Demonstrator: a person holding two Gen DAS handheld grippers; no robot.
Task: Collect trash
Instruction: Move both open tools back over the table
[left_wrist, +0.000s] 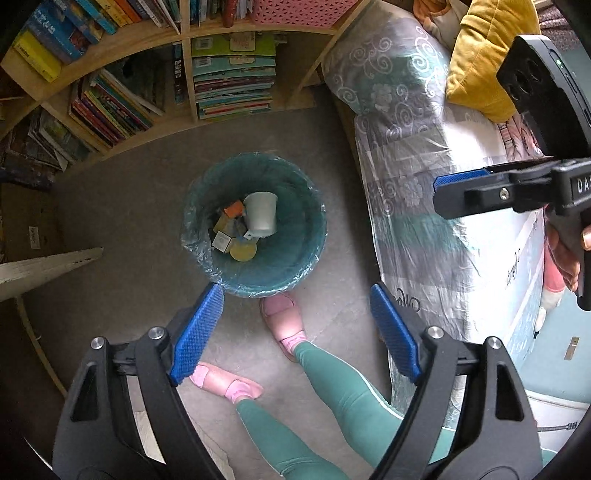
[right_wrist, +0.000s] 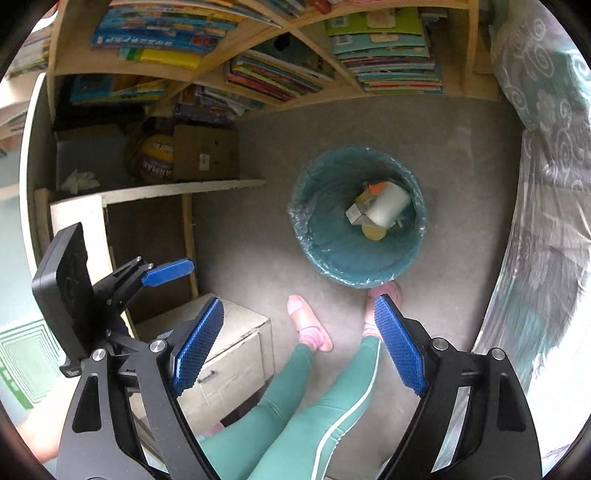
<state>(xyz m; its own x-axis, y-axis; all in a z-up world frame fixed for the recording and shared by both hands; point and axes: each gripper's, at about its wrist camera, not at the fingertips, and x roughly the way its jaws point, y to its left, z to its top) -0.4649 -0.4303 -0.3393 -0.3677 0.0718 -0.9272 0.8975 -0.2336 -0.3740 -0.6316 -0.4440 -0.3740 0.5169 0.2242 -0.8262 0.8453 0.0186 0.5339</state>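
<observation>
A teal bin (left_wrist: 255, 229) stands on the grey floor (left_wrist: 140, 206), with the bookshelf (left_wrist: 147, 85) behind it. Inside the bin lie a white cup (left_wrist: 260, 214), little boxes (left_wrist: 221, 242) and a yellow lid (left_wrist: 242, 252). The left gripper (left_wrist: 295, 332) and the right gripper (right_wrist: 299, 347) hang above the bin. Both are spread wide, with nothing between their blue pads (left_wrist: 197, 332). Pink slippers (left_wrist: 282, 319) stand just beside the bin.

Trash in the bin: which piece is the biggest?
The pale grey cup in the teal bin, lying on its side on top. The orange scrap, small box and yellow disc are smaller.
</observation>
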